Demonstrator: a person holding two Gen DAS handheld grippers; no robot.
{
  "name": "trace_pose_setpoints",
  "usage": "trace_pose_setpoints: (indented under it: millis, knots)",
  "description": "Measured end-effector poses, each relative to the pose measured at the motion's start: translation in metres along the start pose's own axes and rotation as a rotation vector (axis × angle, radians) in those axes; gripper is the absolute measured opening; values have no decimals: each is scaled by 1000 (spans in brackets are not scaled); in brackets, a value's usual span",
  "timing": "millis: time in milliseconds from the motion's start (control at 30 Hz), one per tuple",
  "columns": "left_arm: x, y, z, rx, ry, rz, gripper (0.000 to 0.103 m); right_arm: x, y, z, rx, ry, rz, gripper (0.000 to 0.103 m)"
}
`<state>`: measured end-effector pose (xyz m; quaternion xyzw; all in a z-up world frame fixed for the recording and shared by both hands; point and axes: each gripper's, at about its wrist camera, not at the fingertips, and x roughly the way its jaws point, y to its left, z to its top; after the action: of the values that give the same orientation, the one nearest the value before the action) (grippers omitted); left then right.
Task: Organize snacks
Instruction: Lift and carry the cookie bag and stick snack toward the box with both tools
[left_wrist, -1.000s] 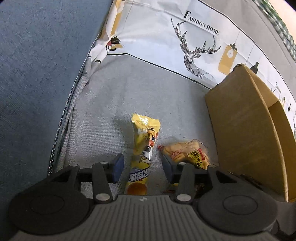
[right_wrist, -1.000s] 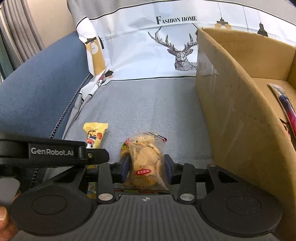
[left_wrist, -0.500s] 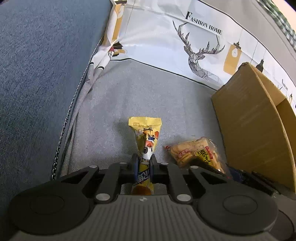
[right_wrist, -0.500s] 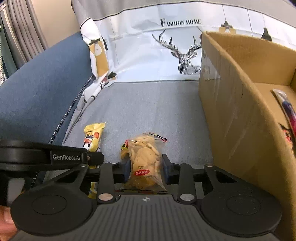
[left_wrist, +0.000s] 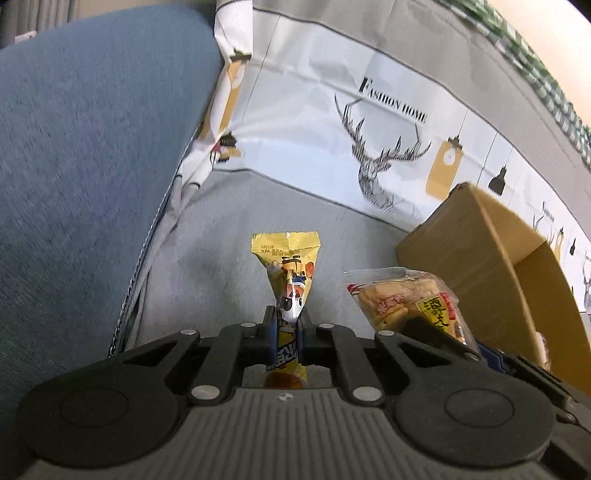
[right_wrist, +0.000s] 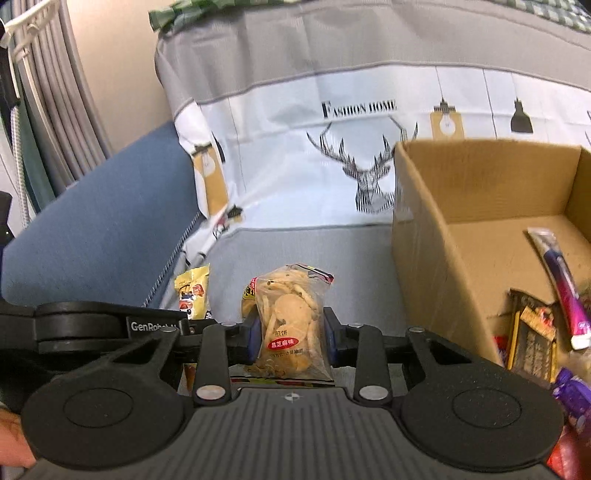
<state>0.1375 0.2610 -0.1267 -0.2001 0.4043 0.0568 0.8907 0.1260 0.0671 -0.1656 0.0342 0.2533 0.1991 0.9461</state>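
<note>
Here the left gripper (left_wrist: 286, 328) tilts downward, jaws clamping the yellow snack stick (left_wrist: 290, 284); right gripper (right_wrist: 290, 334) jaws grasp the cracker bag (right_wrist: 290, 317).

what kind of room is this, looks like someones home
Most likely a living room: a blue sofa draped with a deer-print cover, curtains behind, and a cardboard box of snacks on the seat.

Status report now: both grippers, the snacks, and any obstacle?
Left gripper shut on yellow snack stick. Right gripper shut on cracker bag. Cardboard box open at right, way clear.
</note>
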Motion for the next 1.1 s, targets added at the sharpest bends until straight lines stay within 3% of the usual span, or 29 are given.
trace_pose_setpoints:
  millis: [700, 867, 1100]
  knots:
    - [-19, -10, 7, -5, -77, -41, 10, -44, -5, 15, -28, -120, 44, 34]
    - [-32, -20, 10, -9, -159, -93, 10, -60, -9, 21, -29, -161, 53, 34]
    - [-63, -52, 6, 14, -346, -210, 10, -93, -24, 37, 2, -259, 42, 34]
